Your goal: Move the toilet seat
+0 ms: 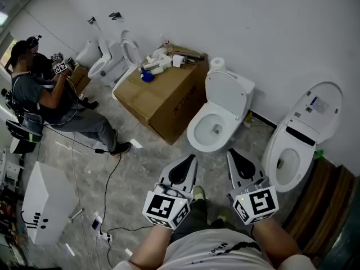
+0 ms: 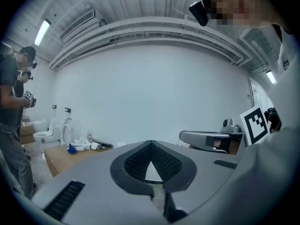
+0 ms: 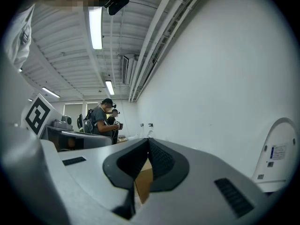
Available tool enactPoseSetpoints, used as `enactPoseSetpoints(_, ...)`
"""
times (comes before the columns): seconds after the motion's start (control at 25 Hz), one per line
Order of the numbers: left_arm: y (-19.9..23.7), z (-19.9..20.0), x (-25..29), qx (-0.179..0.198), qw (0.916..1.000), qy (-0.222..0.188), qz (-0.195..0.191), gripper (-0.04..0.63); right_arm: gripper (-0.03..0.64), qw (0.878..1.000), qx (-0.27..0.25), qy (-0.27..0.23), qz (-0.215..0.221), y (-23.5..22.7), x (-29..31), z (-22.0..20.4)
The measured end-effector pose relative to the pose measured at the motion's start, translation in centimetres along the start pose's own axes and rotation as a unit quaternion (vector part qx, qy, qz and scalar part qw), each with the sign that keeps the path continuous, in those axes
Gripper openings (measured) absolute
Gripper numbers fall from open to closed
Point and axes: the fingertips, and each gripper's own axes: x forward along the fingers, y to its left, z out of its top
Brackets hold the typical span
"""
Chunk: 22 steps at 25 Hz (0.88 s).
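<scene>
The left gripper (image 1: pixel 188 163) has its jaws closed tip to tip with nothing between them, and its own view (image 2: pixel 151 146) shows the same. The right gripper (image 1: pixel 236 159) is also closed and empty (image 3: pixel 146 144). Both are held side by side, apart from each other, pointing across the room towards a white toilet (image 1: pixel 211 129).

The toilet seat (image 1: pixel 226 93) is white and oval. It stands raised, leaning back towards the tank, with the bowl open below it. I cannot tell the seat from the lid there. A paper roll (image 1: pixel 216 64) sits on the tank.

A strip of bare floor (image 1: pixel 140 167) lies between the grippers and the bowl. A cardboard box (image 1: pixel 169 97) sits just beside the bowl on the left, with small white parts on top. A second toilet (image 1: pixel 304 136) stands near on the right, its lid up. The tank backs onto a plain white wall (image 1: pixel 253 21).

The floor is grey, marbled tile with cables (image 1: pixel 107 190) trailing over it. Far to the left, a person (image 1: pixel 39 91) holds another pair of grippers.
</scene>
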Motion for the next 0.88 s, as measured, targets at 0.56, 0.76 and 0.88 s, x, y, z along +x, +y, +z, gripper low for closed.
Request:
enactPoseSetpoints(0.56,12.9,-4.4,8.5,-0.011,0.9996,0.016,0.021,0.008,0.017,1.0,-0.007,0.012,-0.007,-1.8,13.8,-4.1)
enactPoseSetpoints(0.76,19.9,-8.4,13.0,0.018,0.9995,0.019,0.015,0.008,0.017,0.999,-0.02,0.028,-0.015,-2.2,21.1,-7.8)
enactPoseSetpoints(0.88,23.0,-11.7,15.6,0.019,0.9993,0.033,0.003,0.008,0.017,0.999,-0.024,0.036,-0.019,-2.9,24.8,-10.4)
